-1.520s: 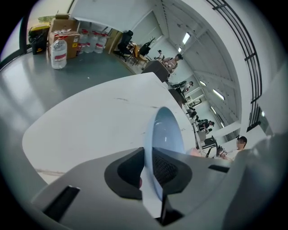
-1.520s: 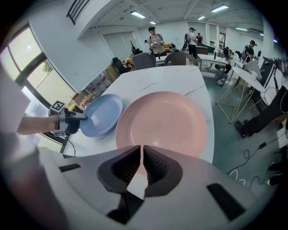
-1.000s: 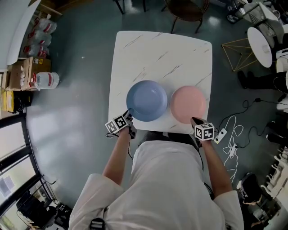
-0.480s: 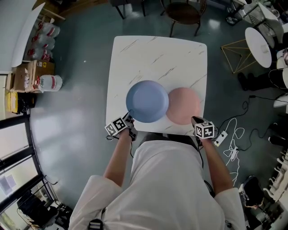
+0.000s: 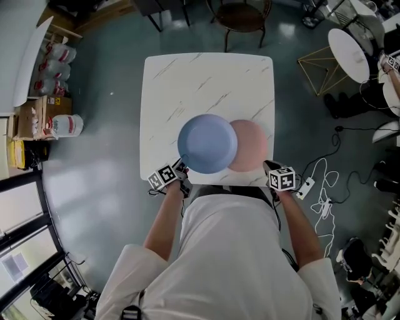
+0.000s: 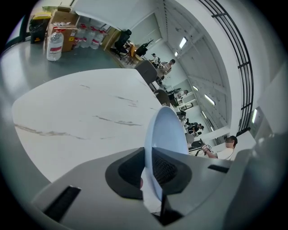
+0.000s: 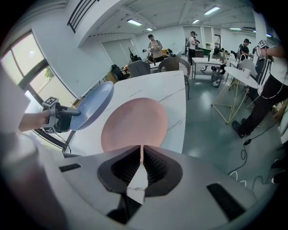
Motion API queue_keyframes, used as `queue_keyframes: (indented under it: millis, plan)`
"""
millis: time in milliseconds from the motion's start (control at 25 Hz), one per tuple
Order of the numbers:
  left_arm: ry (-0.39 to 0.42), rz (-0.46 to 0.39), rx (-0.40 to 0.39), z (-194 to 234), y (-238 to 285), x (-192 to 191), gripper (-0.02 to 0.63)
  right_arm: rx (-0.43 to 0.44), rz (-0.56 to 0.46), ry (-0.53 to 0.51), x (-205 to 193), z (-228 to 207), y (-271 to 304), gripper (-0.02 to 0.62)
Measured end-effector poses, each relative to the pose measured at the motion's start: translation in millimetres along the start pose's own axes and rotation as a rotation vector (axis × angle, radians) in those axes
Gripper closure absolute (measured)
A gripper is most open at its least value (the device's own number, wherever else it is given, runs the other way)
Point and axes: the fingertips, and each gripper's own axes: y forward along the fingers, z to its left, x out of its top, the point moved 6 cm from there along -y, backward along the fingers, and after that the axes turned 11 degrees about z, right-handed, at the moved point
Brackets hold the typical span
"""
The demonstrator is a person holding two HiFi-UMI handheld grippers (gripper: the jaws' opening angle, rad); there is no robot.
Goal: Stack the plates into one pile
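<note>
In the head view a blue plate [image 5: 207, 144] hangs over the white marble table [image 5: 200, 81], and its right side covers the left edge of a pink plate [image 5: 253, 147]. My left gripper [image 5: 180, 166] is shut on the blue plate's near-left rim. In the left gripper view the blue plate [image 6: 166, 130] shows edge-on, tilted, between the jaws of the left gripper [image 6: 150, 167]. My right gripper [image 5: 269, 167] is shut on the pink plate's near rim. In the right gripper view the pink plate [image 7: 135, 123] lies flat ahead of the right gripper [image 7: 142, 164], with the blue plate [image 7: 92, 105] raised at its left.
A chair [image 5: 240, 15] stands at the table's far side. A gold wire stand [image 5: 315, 65] and a round white table [image 5: 350, 53] are at the far right. Cables and a power strip [image 5: 306, 186] lie on the floor at the right. Boxes and bottles [image 5: 44, 119] sit at the left.
The blue plate has risen and moved right in my left gripper; the gap between the plates has closed and it now overlaps the pink plate. Both grips stay as they were.
</note>
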Motion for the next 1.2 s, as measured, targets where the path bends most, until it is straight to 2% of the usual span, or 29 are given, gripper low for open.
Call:
queue_keyframes:
  millis: [840,1200]
  plan:
    - [0.048,0.099,0.021,-32.7,50.0,-31.2,0.57,-0.011,0.005,0.058,-36.9,-44.3,-19.5,0.558]
    - [0.024,0.164,0.034,-44.9,82.1,-47.0,0.569,-0.005,0.028,0.067,-44.4,-60.7,-20.6,0.558]
